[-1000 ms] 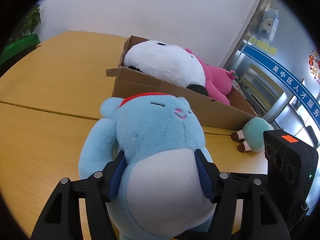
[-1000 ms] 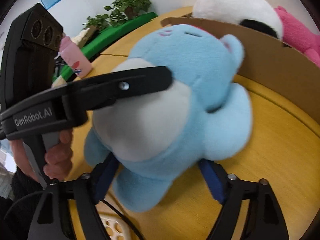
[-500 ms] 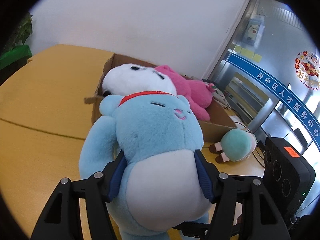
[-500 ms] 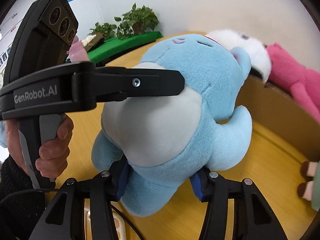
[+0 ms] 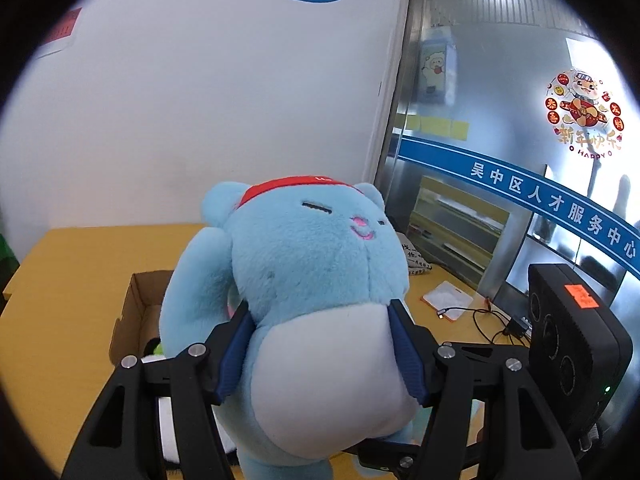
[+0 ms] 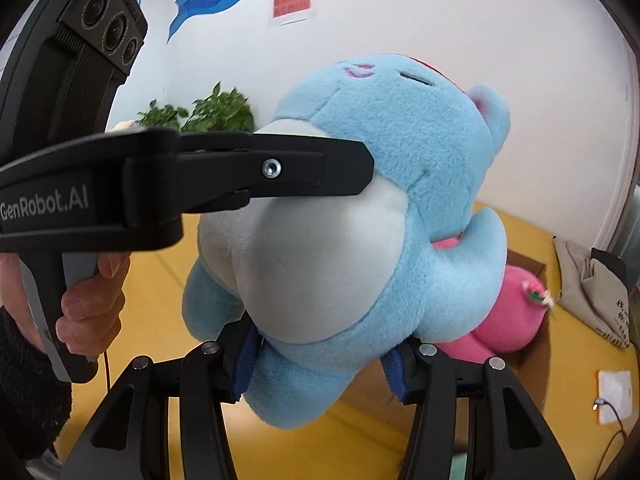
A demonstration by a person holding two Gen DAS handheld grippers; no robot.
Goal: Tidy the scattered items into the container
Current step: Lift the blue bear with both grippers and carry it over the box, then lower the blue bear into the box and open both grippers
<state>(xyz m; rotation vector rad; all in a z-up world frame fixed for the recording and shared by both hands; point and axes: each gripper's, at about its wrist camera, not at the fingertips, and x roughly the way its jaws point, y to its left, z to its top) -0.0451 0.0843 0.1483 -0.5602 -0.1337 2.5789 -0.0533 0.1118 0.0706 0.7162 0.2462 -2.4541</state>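
A big light-blue plush toy (image 5: 316,280) with a white belly and red headband fills both views, held up in the air. My left gripper (image 5: 320,354) is shut on its belly from both sides. My right gripper (image 6: 320,364) is shut on its lower body (image 6: 340,240). The left gripper's finger also crosses the right wrist view (image 6: 256,168). The cardboard box (image 5: 136,312) lies below and behind the toy; a pink plush (image 6: 512,312) shows in it in the right wrist view. Most of the box is hidden.
The yellow wooden table (image 5: 68,280) spreads below. A white card with a cable (image 5: 446,300) and a grey cloth bag (image 6: 592,284) lie at the right. Potted plants (image 6: 200,114) stand by the wall. A glass door (image 5: 520,160) is at the right.
Both grippers have lifted the blue plush higher and carried it over the box. The box and the plush toys in it have dropped low in the views.
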